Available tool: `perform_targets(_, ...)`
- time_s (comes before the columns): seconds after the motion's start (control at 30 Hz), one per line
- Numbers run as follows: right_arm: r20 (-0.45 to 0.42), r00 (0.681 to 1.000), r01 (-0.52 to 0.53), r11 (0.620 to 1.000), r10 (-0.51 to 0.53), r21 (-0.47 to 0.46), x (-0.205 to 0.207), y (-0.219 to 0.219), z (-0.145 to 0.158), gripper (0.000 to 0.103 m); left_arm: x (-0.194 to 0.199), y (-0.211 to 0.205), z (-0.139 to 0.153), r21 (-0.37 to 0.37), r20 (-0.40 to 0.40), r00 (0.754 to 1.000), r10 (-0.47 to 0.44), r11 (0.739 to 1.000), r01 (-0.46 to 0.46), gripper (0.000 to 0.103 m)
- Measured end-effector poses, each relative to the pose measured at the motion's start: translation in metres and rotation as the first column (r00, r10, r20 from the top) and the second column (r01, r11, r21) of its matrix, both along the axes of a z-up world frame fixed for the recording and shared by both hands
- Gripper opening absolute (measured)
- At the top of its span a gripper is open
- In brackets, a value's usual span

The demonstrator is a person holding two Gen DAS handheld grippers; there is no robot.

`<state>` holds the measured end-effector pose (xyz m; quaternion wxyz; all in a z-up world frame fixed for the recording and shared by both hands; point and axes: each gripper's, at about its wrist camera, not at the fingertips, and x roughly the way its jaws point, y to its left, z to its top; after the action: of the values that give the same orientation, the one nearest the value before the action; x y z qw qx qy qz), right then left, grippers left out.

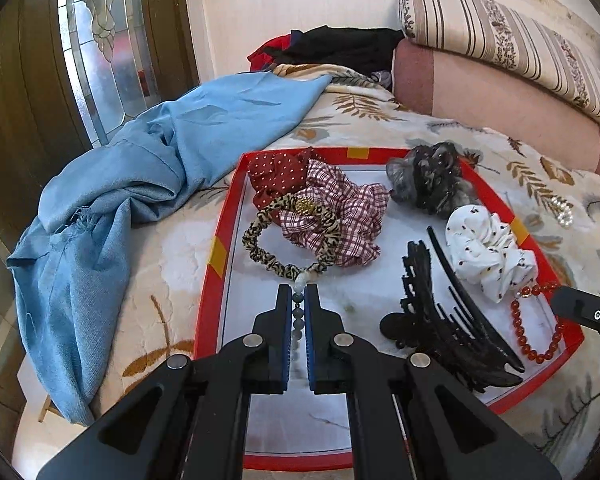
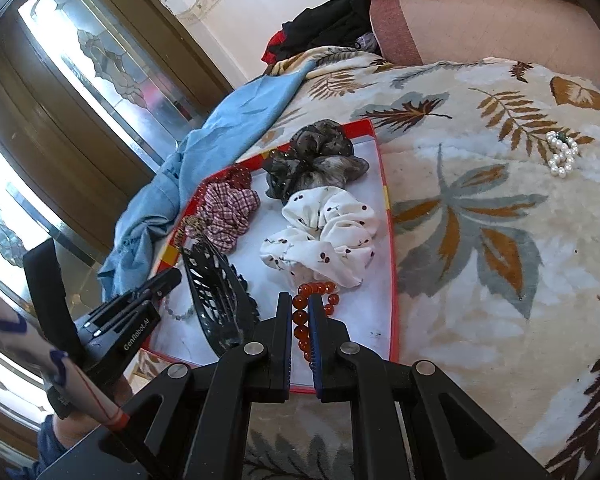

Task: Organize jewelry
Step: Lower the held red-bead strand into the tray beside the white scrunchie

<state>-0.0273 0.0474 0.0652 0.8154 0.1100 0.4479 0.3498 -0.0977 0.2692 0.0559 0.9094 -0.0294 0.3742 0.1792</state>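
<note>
A red-rimmed white tray (image 1: 220,256) lies on the bed. My left gripper (image 1: 299,294) is shut on a pale green bead bracelet (image 1: 298,312) over the tray's front middle; the bracelet also shows in the right wrist view (image 2: 178,314). My right gripper (image 2: 300,304) is shut on a red bead bracelet (image 2: 300,326) at the tray's right side; it shows in the left wrist view (image 1: 538,336) too. A pearl bracelet (image 2: 562,154) lies on the blanket, right of the tray.
The tray holds several scrunchies: leopard (image 1: 288,236), plaid (image 1: 340,216), red dotted (image 1: 276,176), grey (image 1: 428,176), white cherry (image 2: 324,232). Black hair clips (image 1: 448,320) lie between the grippers. A blue cloth (image 1: 120,200) lies left; pillows (image 1: 500,80) behind.
</note>
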Motion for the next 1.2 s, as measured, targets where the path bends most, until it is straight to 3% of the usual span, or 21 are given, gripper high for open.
perform_targets(0.33, 0.039, 0.999, 0.005, 0.995, -0.001, -0.101, 0.000, 0.011, -0.007, 0.009, 0.003, -0.001, -0.004, 0.010, -0.016, 1.000, -0.002, 1.000, 0.002, 0.006)
perform_targets(0.67, 0.148, 0.989, 0.041, 0.961, 0.000, -0.274, 0.000, 0.027, -0.011, 0.009, 0.005, 0.000, -0.006, 0.011, -0.024, 1.000, 0.001, 1.000, -0.001, 0.006)
perform_targets(1.2, 0.231, 0.972, 0.060, 0.919, 0.034, -0.389, -0.004, 0.041, -0.013, 0.009, 0.009, 0.001, -0.012, 0.021, -0.045, 0.999, 0.005, 1.000, -0.004, 0.006)
